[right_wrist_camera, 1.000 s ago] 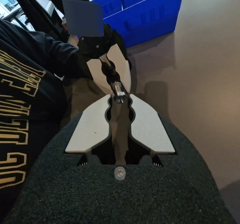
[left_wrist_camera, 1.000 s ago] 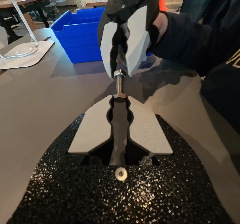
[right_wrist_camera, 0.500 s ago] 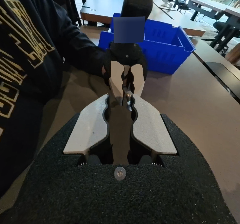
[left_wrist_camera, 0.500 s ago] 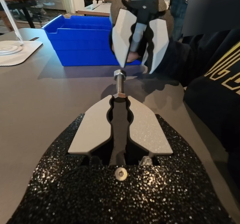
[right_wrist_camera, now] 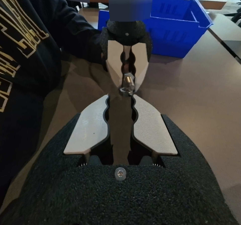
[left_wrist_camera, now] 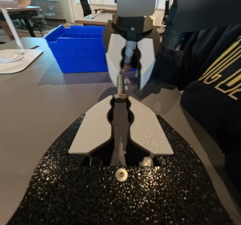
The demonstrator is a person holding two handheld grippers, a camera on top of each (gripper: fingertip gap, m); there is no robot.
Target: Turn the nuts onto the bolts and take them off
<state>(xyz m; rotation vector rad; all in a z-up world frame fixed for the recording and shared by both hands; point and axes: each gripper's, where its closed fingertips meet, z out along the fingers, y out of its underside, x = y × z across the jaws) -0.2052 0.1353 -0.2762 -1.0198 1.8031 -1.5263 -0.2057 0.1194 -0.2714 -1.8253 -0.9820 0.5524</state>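
My left gripper (left_wrist_camera: 120,97) is shut on the hex head of a steel bolt (left_wrist_camera: 120,84) and holds it upright above the brown table (left_wrist_camera: 39,114). My right gripper (right_wrist_camera: 120,96) is open; in the left wrist view it (left_wrist_camera: 128,86) faces me with its fingers on either side of the bolt's upper end. The nut (left_wrist_camera: 127,81) is blurred and tilted just right of the bolt's top, between those open fingers. In the right wrist view the nut (right_wrist_camera: 125,90) sits at the bolt's near end, just beyond my fingertips. I cannot tell whether it still touches the thread.
A blue plastic bin (left_wrist_camera: 80,54) stands on the table behind the grippers and also shows in the right wrist view (right_wrist_camera: 176,36). A white stand base (left_wrist_camera: 17,61) lies at the far left. The person's dark sleeve and sweatshirt (left_wrist_camera: 208,88) fill the right side. The tips of both grippers are at nearly the same place.
The right gripper let go of the nut, drew back and opened, then came in around the bolt's top. The nut has shifted off the bolt's top to its right side. The left gripper keeps its hold.
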